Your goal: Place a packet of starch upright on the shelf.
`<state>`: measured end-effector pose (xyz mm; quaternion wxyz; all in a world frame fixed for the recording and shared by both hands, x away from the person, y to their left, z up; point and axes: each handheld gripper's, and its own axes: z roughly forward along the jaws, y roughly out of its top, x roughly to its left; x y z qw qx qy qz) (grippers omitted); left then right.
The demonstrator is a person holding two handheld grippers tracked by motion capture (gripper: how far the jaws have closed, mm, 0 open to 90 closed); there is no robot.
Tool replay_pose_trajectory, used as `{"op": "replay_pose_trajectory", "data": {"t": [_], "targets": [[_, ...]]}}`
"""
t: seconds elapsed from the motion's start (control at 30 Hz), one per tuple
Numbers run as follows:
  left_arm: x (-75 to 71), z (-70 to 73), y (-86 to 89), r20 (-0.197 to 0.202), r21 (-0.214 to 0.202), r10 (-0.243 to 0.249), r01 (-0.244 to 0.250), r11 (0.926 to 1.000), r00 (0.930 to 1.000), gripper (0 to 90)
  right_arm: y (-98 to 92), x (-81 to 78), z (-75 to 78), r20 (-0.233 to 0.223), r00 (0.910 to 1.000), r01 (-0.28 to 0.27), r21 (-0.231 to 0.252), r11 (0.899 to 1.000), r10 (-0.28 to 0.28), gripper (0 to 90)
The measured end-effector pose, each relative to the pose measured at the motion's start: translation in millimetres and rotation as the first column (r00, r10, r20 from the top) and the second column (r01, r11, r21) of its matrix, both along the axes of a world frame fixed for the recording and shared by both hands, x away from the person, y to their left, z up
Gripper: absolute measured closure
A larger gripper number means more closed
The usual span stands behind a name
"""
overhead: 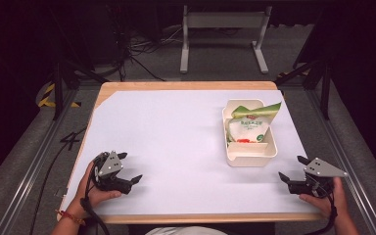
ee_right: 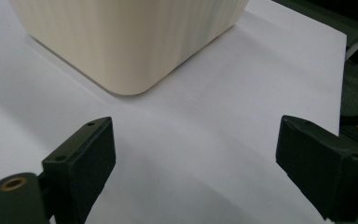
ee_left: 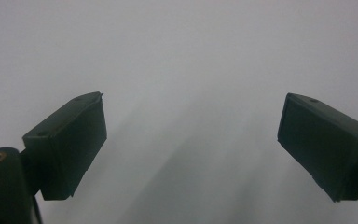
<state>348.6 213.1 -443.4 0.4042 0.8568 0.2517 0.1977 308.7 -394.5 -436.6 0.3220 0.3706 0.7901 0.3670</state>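
Observation:
A cream plastic bin point(overhead: 249, 157) stands on the right half of the white table, and a green and white snack bag point(overhead: 248, 127) lies tilted inside it, poking above the rim. My left gripper point(overhead: 129, 168) rests near the front left of the table, open, with bare white surface between its jaws point(ee_left: 192, 140). My right gripper point(overhead: 293, 169) sits at the front right, just beside the bin's near right corner, open and holding nothing. In the right gripper view, that corner of the bin point(ee_right: 130, 42) rises close ahead of the jaws.
White paper point(overhead: 176, 142) covers the wooden table top, whose edge point(overhead: 186, 85) shows at the back. A metal stand point(overhead: 223, 34) and cables lie on the floor beyond the table. The paper's right edge point(ee_right: 342, 79) runs close to my right gripper.

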Motion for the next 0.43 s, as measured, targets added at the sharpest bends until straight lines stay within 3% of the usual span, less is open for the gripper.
{"op": "replay_pose_trajectory", "data": {"t": [0.43], "targets": [[2.9,0.6,-0.7,0.001,-0.003,0.012,-0.012,0.9999,0.9999,8.8,9.2,-1.8,0.8,-0.003,0.9999,-0.012,-0.002,1.000,0.012,10.2]]}}
